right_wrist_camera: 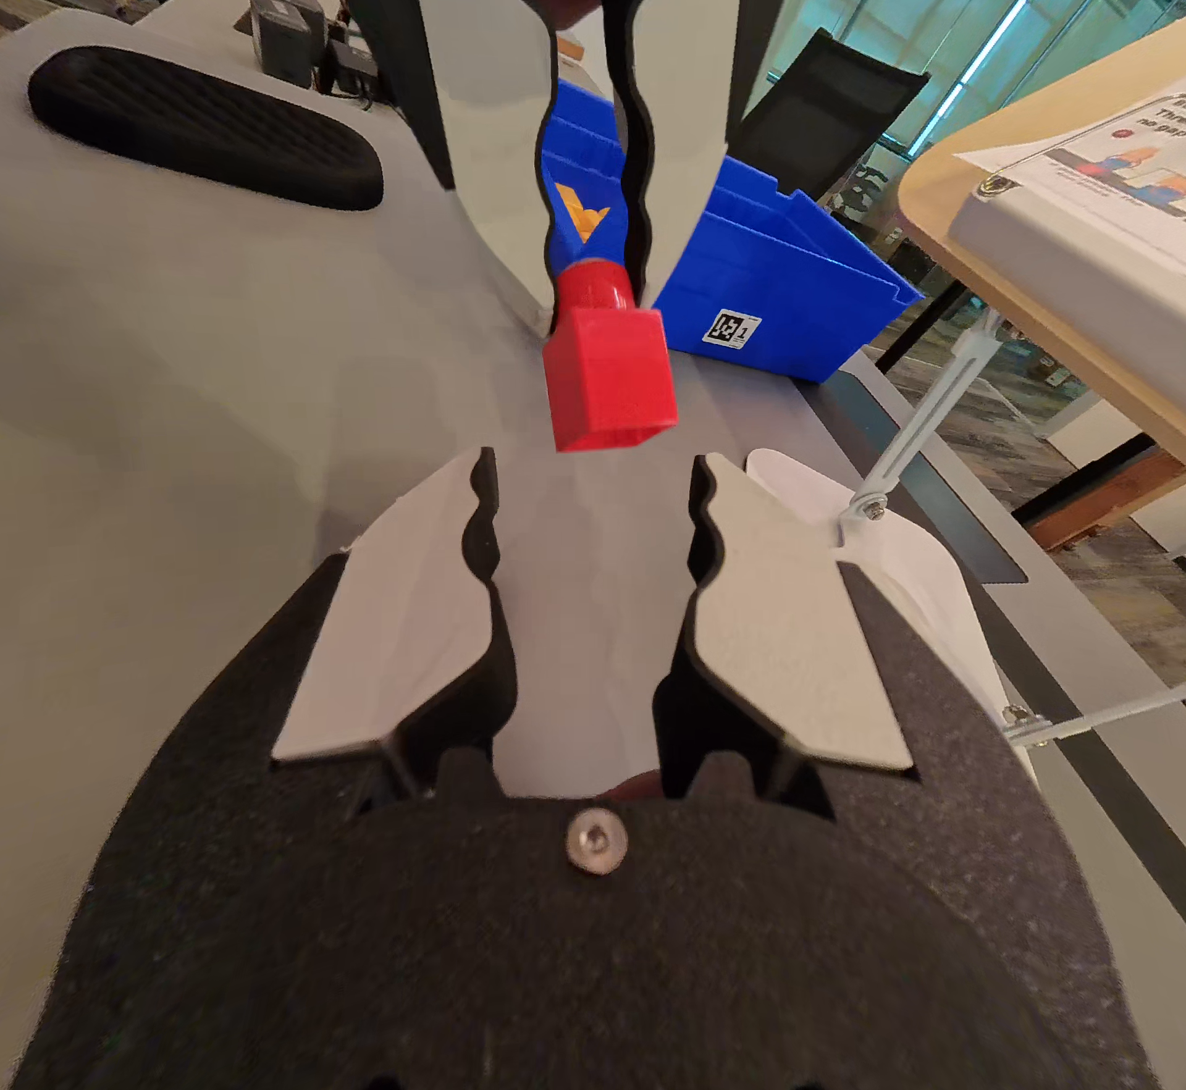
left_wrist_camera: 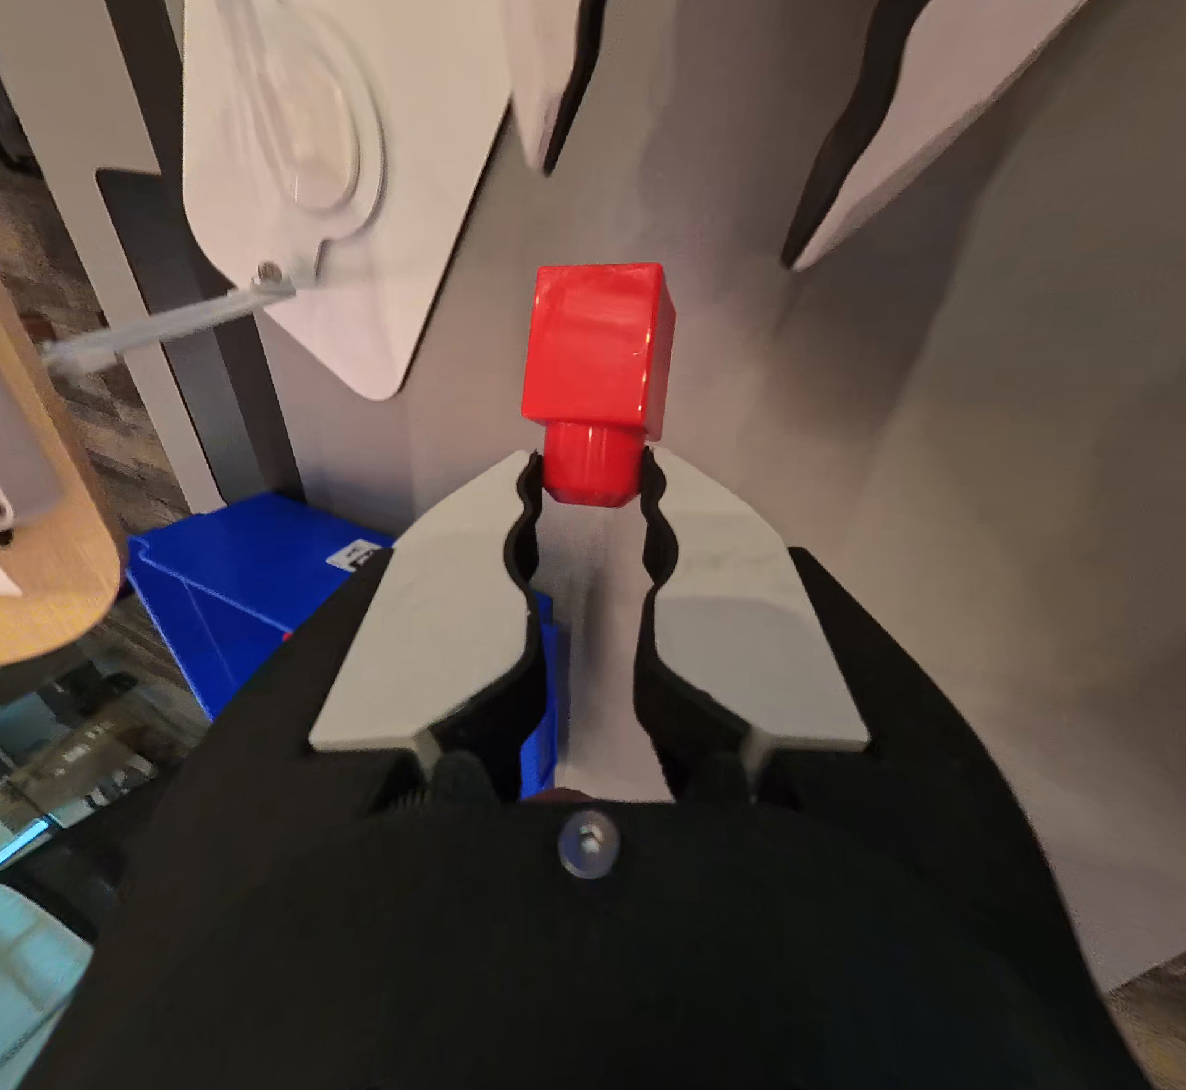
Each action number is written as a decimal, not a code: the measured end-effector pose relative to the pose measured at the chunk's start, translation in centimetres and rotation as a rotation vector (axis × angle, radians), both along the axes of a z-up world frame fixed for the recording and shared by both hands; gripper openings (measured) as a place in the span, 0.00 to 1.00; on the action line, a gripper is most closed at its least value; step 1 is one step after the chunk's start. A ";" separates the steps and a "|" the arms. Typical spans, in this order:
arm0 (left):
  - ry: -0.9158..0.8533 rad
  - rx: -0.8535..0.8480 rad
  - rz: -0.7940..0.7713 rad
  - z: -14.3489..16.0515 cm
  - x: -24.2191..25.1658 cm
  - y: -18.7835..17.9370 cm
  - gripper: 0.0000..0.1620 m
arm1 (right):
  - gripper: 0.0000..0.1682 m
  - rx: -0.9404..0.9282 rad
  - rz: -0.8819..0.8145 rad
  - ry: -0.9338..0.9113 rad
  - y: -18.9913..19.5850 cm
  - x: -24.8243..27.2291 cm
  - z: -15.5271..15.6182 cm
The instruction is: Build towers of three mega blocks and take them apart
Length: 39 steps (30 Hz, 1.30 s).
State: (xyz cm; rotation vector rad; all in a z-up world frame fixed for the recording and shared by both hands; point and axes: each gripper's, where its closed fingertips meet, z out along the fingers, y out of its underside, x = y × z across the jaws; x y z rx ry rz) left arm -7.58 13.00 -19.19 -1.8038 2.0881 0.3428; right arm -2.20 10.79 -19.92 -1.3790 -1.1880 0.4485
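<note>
Nearest in the right wrist view: right gripper (right_wrist_camera: 593, 469), fingers spread wide w/ nothing between them, hovering over the grey worktop (right_wrist_camera: 192, 366) and aimed at the red block (right_wrist_camera: 610, 382) just ahead of its tips, not touching. That block is off the worktop, held by the left gripper (left_wrist_camera: 590, 472), whose fingers pinch only the round stud at the block's top; the square body sticks out past the tips. Prob. deliberate: a stud grip leaves the body's side faces and the open underside free, so the right gripper can take the body or so the block can be pressed down onto another. Whether this is a build or a take-apart step, can't tell; only one block is in hand, no tower in sight. Beyond the block, blue bin (right_wrist_camera: 789, 263) sits on the worktop near its far edge, w/ orange blocks (right_wrist_camera: 581, 212) glimpsed inside betw. the left fingers. Left of that, a black padded rest (right_wrist_camera: 199, 129) lies flat, well apart from the action; dark boxy items further back, too blurred to ID. To the right, a white clamp-arm mount (right_wrist_camera: 924, 417) stands close beside the right gripper — main snag risk if it swings right. A wooden table w/ a printed sheet (right_wrist_camera: 1091, 180) stands off past the worktop edge.
</note>
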 end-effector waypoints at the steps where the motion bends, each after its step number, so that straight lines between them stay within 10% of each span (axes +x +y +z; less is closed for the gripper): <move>1: 0.008 0.002 -0.015 -0.1 0.5 -0.2 0.18 | 0.35 0.002 0.001 -0.004 0.0 0.0 0.0; 22: -0.133 -0.166 -0.151 0.6 4.2 -2.4 0.18 | 0.24 -0.167 0.098 0.107 -0.4 0.1 0.1; 39: 0.263 -0.125 -0.348 0.2 4.3 -4.2 0.18 | 0.24 -0.180 0.220 -0.027 -2.5 -1.1 -1.7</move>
